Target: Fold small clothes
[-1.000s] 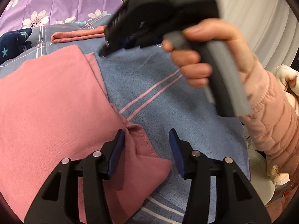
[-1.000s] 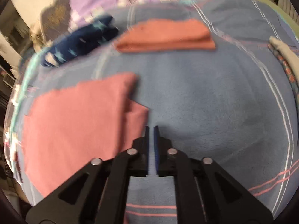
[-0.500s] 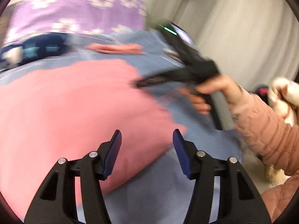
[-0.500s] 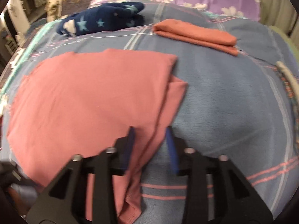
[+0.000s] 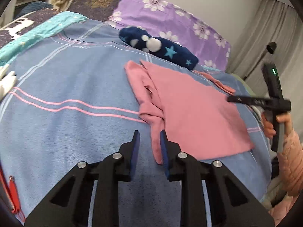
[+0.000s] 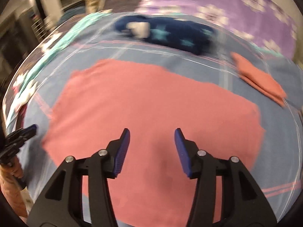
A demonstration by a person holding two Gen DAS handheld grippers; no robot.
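A pink garment (image 5: 193, 113) is lying on a blue bedspread (image 5: 66, 132) that is showing thin pink and white stripes. A navy bundle (image 5: 159, 49) is showing white spots and light blue stars. A purple pillow (image 5: 170, 22) is showing white flowers. A folded salmon cloth (image 6: 259, 79) is lying nearby. A turquoise strip (image 5: 37, 34) is edging the bed. Both black claws are showing blue pads (image 6: 122, 151). A peach quilted sleeve (image 5: 289, 162) is showing at the right.
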